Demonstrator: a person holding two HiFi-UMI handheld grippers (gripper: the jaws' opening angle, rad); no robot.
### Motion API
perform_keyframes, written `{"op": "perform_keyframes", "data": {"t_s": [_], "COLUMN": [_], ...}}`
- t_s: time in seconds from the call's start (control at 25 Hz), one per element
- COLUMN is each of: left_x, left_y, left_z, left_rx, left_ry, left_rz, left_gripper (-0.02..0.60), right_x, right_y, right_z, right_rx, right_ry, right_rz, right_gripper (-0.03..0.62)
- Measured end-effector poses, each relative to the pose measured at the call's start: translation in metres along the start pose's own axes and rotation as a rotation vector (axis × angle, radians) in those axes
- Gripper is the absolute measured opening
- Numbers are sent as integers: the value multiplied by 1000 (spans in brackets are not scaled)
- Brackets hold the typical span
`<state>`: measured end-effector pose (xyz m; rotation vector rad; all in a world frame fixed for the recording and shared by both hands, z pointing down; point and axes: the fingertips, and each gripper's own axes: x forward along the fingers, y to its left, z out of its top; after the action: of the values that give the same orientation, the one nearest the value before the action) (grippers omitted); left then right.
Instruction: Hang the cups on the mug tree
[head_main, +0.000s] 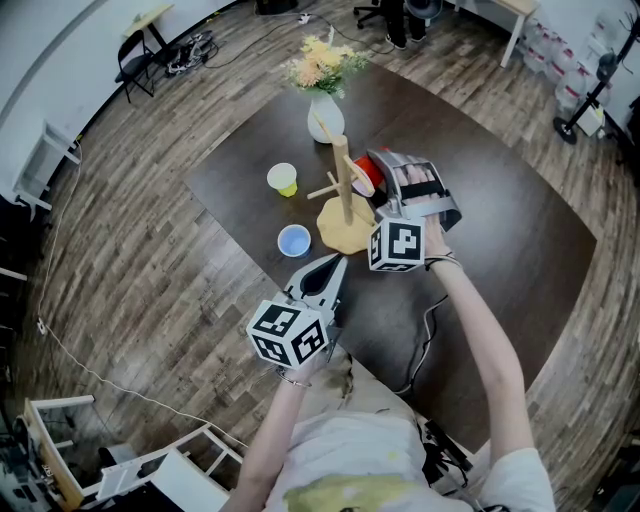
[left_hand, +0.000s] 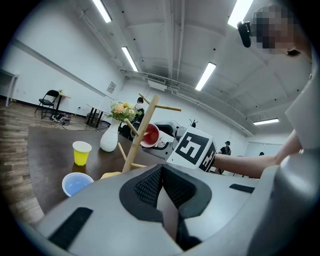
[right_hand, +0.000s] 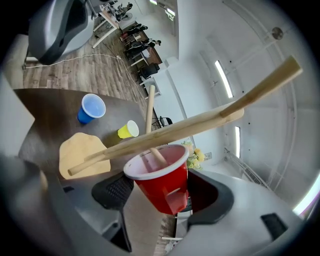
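While my right tongs (right_hand: 160, 190) reach in from the right side of the mug tree (head_main: 344, 180), a red cup (right_hand: 167, 187) sits between their two pads. One of the tree's wooden pegs (right_hand: 157, 155) goes into the cup's white-lined mouth, which faces the tree's upright post. The pads stand wide apart. A strip of background shows between the cup and one pad, while the other pad lies right against the cup's side, so the tongs are not pressing on it.

My left tongs (left_hand: 161, 170) are nearer to me and a little to the left of the tree. Their dark ribbed pads are closed together with nothing between them, and they point toward the tree's flat wooden base.

A dark brown worktop (head_main: 500, 230) carries the tree. Two more cups stand upright on it, mouths up. A yellow cup (head_main: 284, 179) stands to the left of the tree, apart from it. A blue cup (head_main: 294, 241) stands nearer to me, just beside the left edge of the tree's base.

On the far side of the tree, a white vase (head_main: 325, 118) holds pale yellow and pink flowers. Wood-plank floor surrounds the worktop.
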<state>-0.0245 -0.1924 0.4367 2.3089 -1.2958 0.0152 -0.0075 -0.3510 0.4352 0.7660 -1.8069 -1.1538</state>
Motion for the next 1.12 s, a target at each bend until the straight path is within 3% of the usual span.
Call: {"op": "perform_keyframes", "data": {"t_s": [0.4,1.12], "left_x": [-5,-10], "left_y": [4,-4], "left_z": [2,8], "left_rx": [-5,2], "left_ry": [-8,-24], "left_rz": [-6,-56], "left_gripper": [23,23], "right_x": [-6,-38], "right_y": [4,6], "right_z": [7,13], "right_rx": [40,142], "right_ry": [-27,-36], "right_rz": [-6,-40], "right_gripper": [357,359]}}
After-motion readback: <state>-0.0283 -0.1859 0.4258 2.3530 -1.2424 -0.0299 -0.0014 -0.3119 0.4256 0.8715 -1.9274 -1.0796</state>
